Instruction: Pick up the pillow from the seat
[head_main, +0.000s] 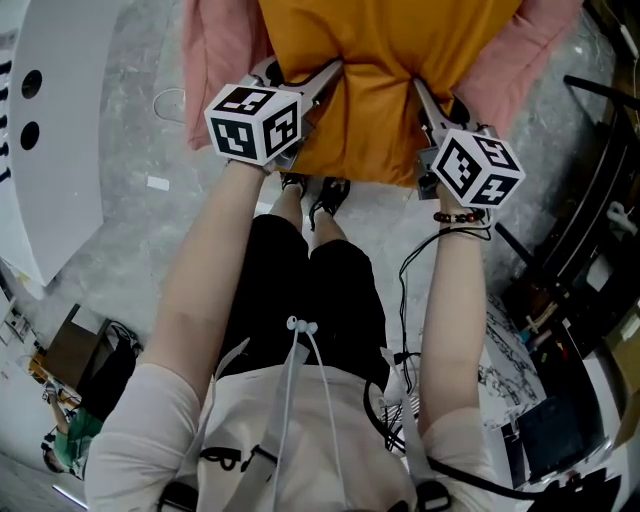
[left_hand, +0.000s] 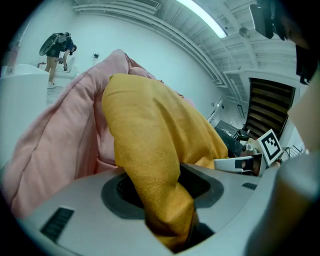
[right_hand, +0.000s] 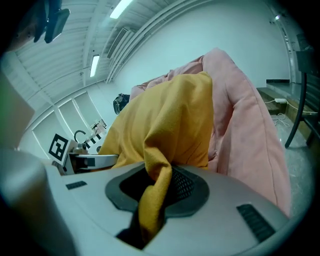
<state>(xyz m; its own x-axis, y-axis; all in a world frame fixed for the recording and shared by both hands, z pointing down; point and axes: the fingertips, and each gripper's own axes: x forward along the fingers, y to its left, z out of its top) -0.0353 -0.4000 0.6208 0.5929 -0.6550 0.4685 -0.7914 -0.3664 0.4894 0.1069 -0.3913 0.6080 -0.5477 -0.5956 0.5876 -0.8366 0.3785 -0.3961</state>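
Gripping confirmed: left gripper (head_main: 325, 78) and right gripper (head_main: 425, 100) each clamped on a bunched corner of the orange pillow (head_main: 385, 60), at its 7 and 5 o'clock. Pillow hangs between them, against the pink seat (head_main: 215, 50) at 12. Grasp done; lift looks partial, can't tell if it's clear of the seat.
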